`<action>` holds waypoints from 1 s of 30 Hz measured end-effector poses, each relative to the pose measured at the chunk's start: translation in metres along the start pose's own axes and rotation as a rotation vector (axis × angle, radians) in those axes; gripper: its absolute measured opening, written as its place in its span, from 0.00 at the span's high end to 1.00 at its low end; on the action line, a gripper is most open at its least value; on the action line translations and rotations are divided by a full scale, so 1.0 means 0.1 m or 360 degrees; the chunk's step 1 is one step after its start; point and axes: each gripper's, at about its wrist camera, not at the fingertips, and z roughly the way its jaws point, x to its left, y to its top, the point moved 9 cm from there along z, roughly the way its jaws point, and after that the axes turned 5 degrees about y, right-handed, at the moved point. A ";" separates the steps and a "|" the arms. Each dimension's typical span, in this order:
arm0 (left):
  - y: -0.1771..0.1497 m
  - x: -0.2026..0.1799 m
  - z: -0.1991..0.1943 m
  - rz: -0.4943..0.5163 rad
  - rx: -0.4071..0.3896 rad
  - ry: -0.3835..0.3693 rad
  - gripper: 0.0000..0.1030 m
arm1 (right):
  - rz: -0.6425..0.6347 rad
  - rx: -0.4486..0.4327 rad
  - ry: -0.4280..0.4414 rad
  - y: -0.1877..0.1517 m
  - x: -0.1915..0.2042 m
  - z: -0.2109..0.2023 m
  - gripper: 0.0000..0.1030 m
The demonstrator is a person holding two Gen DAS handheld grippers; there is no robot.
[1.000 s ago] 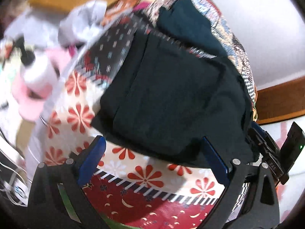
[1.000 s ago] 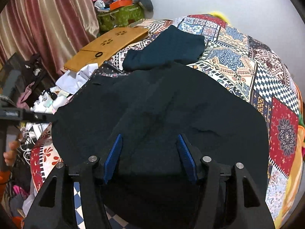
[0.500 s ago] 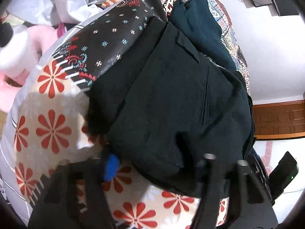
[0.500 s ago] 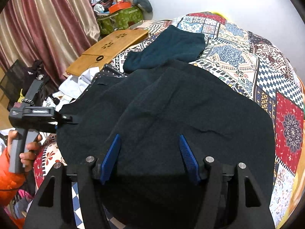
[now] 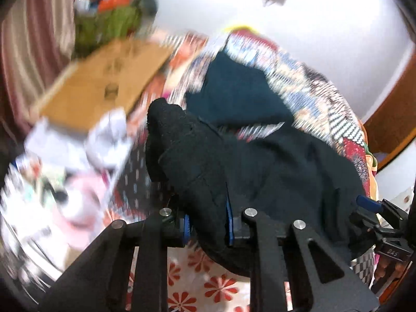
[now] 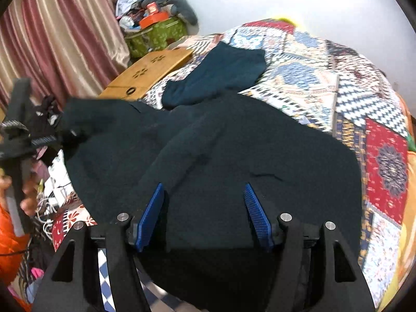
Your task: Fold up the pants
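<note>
Item 1, left gripper (image 5: 208, 227): jaws closed down on a bunched edge of the black pants (image 6: 234, 161), lifting it clear of the bed; a peak of cloth is standing up above the pads. The left wrist view is blurring heavily, so the surroundings there are reading only roughly.

Item 2, black pants: lying spread across the patchwork quilt (image 6: 364, 98), long axis running roughly left to right between the two grippers, the left end raised, the rest lying flat on the quilt.

Item 3, right gripper (image 6: 205, 215): jaws standing wide apart, holding nothing, blue pads (image 6: 256, 218) hovering directly over the near edge of the pants (contact cannot be told). The cloth is lying straight ahead of and beneath these jaws, so this hand looks the nearer one for pinching the right end.

Item 4, surroundings: striped curtain (image 6: 59, 33) at far left; wooden lap table (image 6: 148, 75) beside the bed; dark teal garment (image 6: 218, 75) lying just beyond the pants, touching or overlapping their far edge, and likely sitting in the way of a fold carried forward.
</note>
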 end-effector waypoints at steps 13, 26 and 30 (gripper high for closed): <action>0.92 -1.70 -1.13 0.0423 -0.0521 -0.0295 0.83 | 0.0251 -0.0209 -0.0204 -0.24 -0.86 -0.85 0.41; -0.47 -3.37 -0.25 0.1021 0.0074 -0.0636 0.83 | 0.0474 -0.0289 -0.0371 -0.70 -1.51 -1.40 0.41; -0.96 -3.41 -0.03 0.1157 0.0253 -0.0639 0.80 | 0.0491 -0.0272 -0.0396 -0.83 -1.56 -1.45 0.41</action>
